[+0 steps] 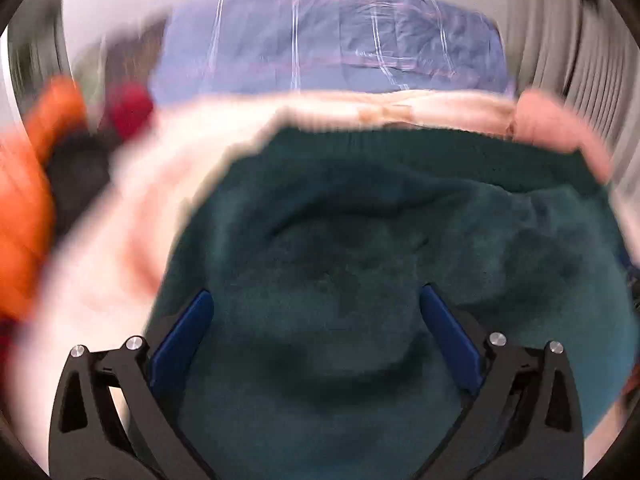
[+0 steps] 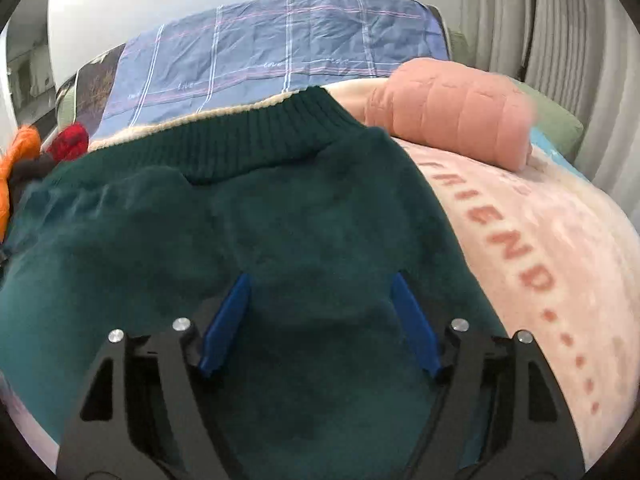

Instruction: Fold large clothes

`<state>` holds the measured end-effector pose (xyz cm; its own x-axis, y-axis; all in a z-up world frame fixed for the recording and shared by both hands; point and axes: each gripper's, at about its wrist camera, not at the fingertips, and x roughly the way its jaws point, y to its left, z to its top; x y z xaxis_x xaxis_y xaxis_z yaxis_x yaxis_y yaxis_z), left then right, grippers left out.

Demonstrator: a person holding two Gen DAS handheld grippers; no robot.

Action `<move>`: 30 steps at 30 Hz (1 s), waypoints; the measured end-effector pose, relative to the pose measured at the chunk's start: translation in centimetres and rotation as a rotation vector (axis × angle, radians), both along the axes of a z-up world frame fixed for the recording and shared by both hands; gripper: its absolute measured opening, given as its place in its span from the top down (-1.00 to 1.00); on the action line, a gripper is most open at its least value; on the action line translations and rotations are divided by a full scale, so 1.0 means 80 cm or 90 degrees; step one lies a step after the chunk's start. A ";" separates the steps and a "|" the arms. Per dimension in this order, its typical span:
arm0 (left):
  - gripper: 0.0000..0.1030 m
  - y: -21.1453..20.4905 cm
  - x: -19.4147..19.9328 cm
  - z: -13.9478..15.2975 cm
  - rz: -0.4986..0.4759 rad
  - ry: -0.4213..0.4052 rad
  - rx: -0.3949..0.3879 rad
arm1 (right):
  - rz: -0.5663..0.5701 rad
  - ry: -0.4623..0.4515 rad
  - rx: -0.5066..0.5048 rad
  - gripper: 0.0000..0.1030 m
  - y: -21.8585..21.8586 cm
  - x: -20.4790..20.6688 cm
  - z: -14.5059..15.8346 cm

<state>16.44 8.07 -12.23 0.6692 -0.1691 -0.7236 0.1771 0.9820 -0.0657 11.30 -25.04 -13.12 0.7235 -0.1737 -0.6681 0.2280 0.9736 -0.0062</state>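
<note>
Your left gripper (image 1: pixel 316 300) and right gripper (image 2: pixel 320 284) both gape wide over the green sweater (image 2: pixel 224 216), grasping nothing. It lies on the pink blanket (image 2: pixel 560 248).

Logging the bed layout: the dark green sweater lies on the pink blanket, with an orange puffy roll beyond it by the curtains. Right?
Not quite: the puffy roll is pink, not orange, as the right wrist view shows. The dark green sweater does lie on the pink blanket.
</note>
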 end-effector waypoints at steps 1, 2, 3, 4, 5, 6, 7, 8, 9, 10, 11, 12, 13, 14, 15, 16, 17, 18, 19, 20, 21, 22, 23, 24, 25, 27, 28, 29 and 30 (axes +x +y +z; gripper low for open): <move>-0.97 0.001 -0.001 0.002 0.002 -0.004 0.001 | -0.006 0.012 -0.023 -0.45 0.009 0.005 0.006; -0.97 -0.005 -0.003 0.009 0.006 -0.011 0.024 | -0.012 0.022 -0.039 -0.46 0.016 0.009 0.009; -0.97 -0.010 -0.005 0.013 0.009 -0.016 0.041 | -0.014 0.025 -0.040 -0.46 0.017 0.011 0.008; -0.96 -0.012 -0.006 0.015 0.009 -0.018 0.047 | -0.009 0.026 -0.030 -0.46 0.014 0.011 0.008; -0.96 -0.010 -0.009 0.018 0.007 -0.016 0.044 | 0.001 0.026 -0.019 -0.46 0.012 0.010 0.009; -0.96 -0.006 -0.011 0.020 0.007 -0.014 0.035 | 0.006 0.025 -0.006 -0.46 0.010 0.007 0.014; -0.96 -0.004 -0.015 0.025 0.007 -0.013 0.026 | 0.003 0.023 0.004 -0.46 0.009 0.001 0.022; -0.96 0.001 -0.020 0.029 0.006 -0.016 0.019 | -0.005 0.020 0.010 -0.46 0.007 -0.005 0.029; -0.96 0.004 -0.023 0.033 0.007 -0.020 0.020 | -0.011 0.011 0.018 -0.46 0.008 -0.015 0.039; -0.96 0.006 -0.028 0.036 0.009 -0.026 0.026 | -0.007 0.002 0.027 -0.46 0.010 -0.028 0.047; -0.96 0.006 -0.034 0.039 0.010 -0.031 0.036 | 0.007 -0.014 0.039 -0.46 0.018 -0.037 0.058; -0.96 0.005 -0.034 0.040 0.009 -0.033 0.041 | 0.023 -0.031 0.046 -0.46 0.025 -0.047 0.069; -0.96 0.005 -0.036 0.042 0.010 -0.035 0.046 | 0.047 -0.054 0.053 -0.46 0.039 -0.050 0.084; -0.96 0.005 -0.040 0.045 0.008 -0.038 0.048 | 0.071 -0.077 0.058 -0.47 0.052 -0.055 0.096; -0.96 0.005 -0.042 0.047 0.007 -0.041 0.050 | 0.109 -0.110 0.063 -0.50 0.071 -0.062 0.111; -0.96 0.006 -0.046 0.048 0.007 -0.043 0.050 | 0.135 -0.131 0.061 -0.53 0.086 -0.067 0.118; -0.96 0.009 -0.050 0.050 0.006 -0.046 0.049 | 0.166 -0.154 0.055 -0.54 0.104 -0.071 0.123; -0.96 0.012 -0.053 0.052 0.006 -0.048 0.047 | 0.189 -0.161 0.043 -0.58 0.119 -0.071 0.122; -0.96 0.018 -0.057 0.053 0.009 -0.050 0.042 | 0.197 -0.145 0.024 -0.61 0.131 -0.065 0.115; -0.96 0.024 -0.060 0.054 0.013 -0.051 0.037 | 0.197 -0.105 0.007 -0.62 0.144 -0.056 0.102; -0.96 0.033 -0.064 0.054 0.022 -0.054 0.028 | 0.197 -0.022 0.024 -0.62 0.150 -0.033 0.069; -0.97 0.049 -0.070 0.054 0.031 -0.057 0.010 | 0.196 0.026 0.059 -0.66 0.147 -0.017 0.044; -0.97 0.064 -0.073 0.052 0.039 -0.056 -0.010 | 0.189 0.022 0.083 -0.71 0.140 -0.010 0.022; -0.97 0.080 -0.075 0.047 0.049 -0.049 -0.031 | 0.197 0.000 0.068 -0.71 0.141 -0.012 0.019; -0.97 0.091 -0.075 0.044 0.058 -0.042 -0.043 | 0.196 0.007 0.066 -0.71 0.143 -0.012 0.023; -0.97 0.123 -0.076 0.030 0.089 -0.012 -0.081 | 0.190 0.022 0.065 -0.70 0.147 -0.013 0.034; -0.97 0.134 -0.077 0.024 0.092 0.000 -0.100 | 0.191 0.028 0.059 -0.70 0.149 -0.014 0.037; -0.97 0.141 -0.079 0.021 0.091 0.004 -0.118 | 0.188 0.031 0.062 -0.70 0.149 -0.014 0.041; -0.97 0.145 -0.082 0.019 0.087 0.004 -0.134 | 0.178 0.031 0.076 -0.70 0.143 -0.016 0.048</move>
